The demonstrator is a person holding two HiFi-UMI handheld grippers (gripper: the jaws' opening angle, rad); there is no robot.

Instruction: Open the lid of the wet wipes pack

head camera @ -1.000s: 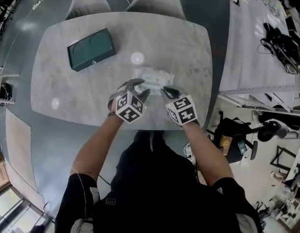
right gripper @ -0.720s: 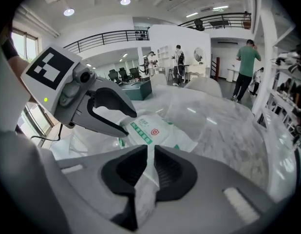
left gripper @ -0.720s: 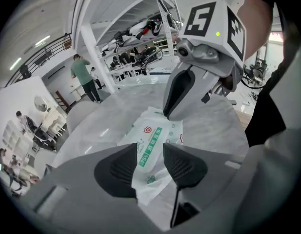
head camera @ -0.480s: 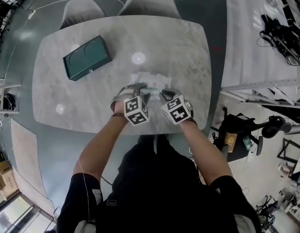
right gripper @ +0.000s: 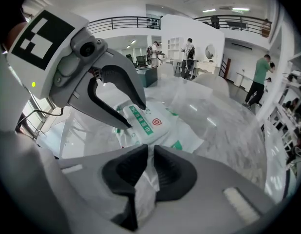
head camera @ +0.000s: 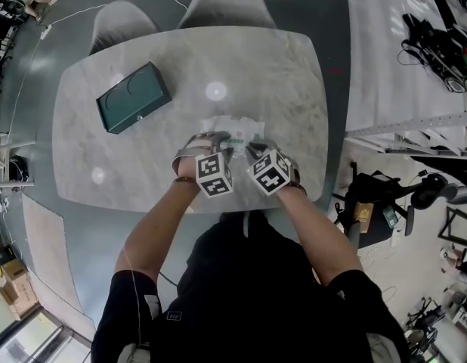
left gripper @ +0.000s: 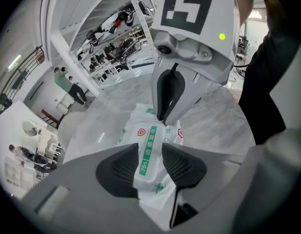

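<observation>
The wet wipes pack (head camera: pixel 233 125), white with green print, lies on the marble table (head camera: pixel 286 74) near its front edge. My left gripper (head camera: pixel 222 144) points steeply down over it. In the left gripper view the pack's lid with its green strip (left gripper: pixel 148 152) sits between the pads (left gripper: pixel 122 167). The jaws are closing but still wide, and I see no press. My right gripper (head camera: pixel 251 151) is shut on the crinkled wrapper edge (right gripper: pixel 146 179) at the pack's near right end. Each gripper shows in the other's view: the right gripper (left gripper: pixel 164 120) and the left gripper (right gripper: pixel 135 116).
A dark green box (head camera: pixel 133 97) lies at the table's far left. Two grey chairs (head camera: pixel 222 2) stand behind the table. A white workbench (head camera: pixel 400 59) with cables runs along the right. The table's front edge is just below the grippers.
Both grippers came down onto the pack and drew closer together. The left one rolled as it sank. The pack and the green box lie as before.
</observation>
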